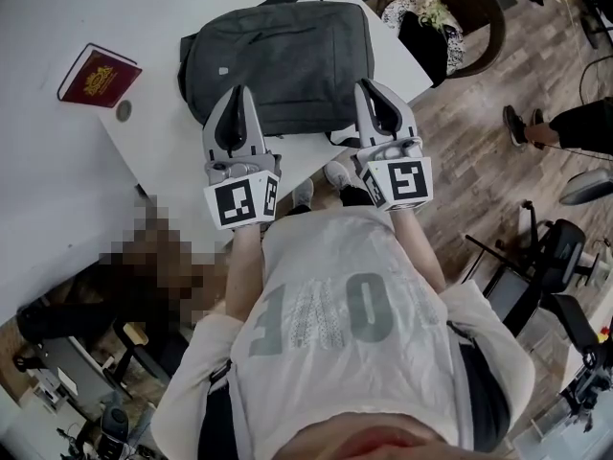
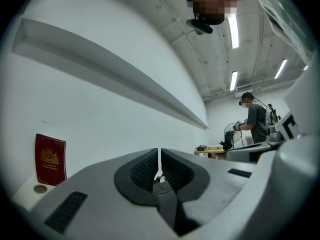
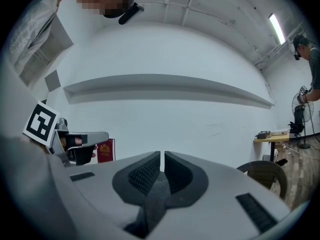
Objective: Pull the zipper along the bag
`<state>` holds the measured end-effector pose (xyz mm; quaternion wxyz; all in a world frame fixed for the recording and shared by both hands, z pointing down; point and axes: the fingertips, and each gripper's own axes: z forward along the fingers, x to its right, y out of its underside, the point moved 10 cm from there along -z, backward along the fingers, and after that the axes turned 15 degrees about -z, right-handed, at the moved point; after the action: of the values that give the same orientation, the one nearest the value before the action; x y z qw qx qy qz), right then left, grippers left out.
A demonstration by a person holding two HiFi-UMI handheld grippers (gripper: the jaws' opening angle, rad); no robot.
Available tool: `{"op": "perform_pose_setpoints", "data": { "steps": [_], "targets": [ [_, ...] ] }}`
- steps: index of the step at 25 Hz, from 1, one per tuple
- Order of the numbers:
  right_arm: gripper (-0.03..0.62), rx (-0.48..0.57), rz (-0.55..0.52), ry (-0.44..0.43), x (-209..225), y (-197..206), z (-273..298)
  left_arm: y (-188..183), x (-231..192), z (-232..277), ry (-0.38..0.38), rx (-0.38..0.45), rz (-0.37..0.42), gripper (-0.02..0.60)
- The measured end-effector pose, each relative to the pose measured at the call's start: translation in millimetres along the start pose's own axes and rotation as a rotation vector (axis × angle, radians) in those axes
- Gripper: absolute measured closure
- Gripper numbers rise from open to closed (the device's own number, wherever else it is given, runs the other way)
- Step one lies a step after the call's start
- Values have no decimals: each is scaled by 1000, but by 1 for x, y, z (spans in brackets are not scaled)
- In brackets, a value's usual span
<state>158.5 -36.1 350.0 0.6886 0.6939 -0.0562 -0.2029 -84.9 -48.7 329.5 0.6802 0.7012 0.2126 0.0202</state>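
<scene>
A dark grey backpack point(image 1: 287, 51) lies flat on the white table point(image 1: 57, 180), its straps at the far end. Both grippers hover over its near edge and point away from me. My left gripper point(image 1: 237, 94) point(image 2: 158, 156) is over the bag's near left part, its jaws shut with only a thin slit between the pads. My right gripper point(image 1: 368, 86) point(image 3: 163, 159) is over the near right corner, also shut. Dark bag fabric shows below each pair of jaws; nothing is pinched in either. I cannot make out the zipper pull.
A red booklet point(image 1: 98, 75) point(image 2: 50, 159) and a coin point(image 1: 124, 111) lie on the table left of the bag. The table's corner ends just right of the bag, with a wicker chair point(image 1: 450, 17) beyond it. A person point(image 2: 255, 119) stands far off.
</scene>
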Motion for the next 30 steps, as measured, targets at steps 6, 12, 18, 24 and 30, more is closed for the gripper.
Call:
{"op": "perform_pose_setpoints", "data": {
  "steps": [6, 12, 18, 24, 30],
  "targets": [
    [298, -42, -13, -52, -6, 6, 9, 2, -6, 5, 25, 8, -27, 366],
    [238, -65, -9, -53, -12, 9, 11, 5, -15, 6, 47, -6, -14, 239],
    [233, -85, 0, -52, -17, 11, 10, 6, -24, 3, 48, -19, -17, 233],
    [233, -158, 7, -91, -22, 25, -1, 8, -49, 8, 90, -104, 68, 235],
    [235, -309, -5, -96, -28, 60, -24, 34, -107, 14, 205, -369, 251, 235]
  ]
}}
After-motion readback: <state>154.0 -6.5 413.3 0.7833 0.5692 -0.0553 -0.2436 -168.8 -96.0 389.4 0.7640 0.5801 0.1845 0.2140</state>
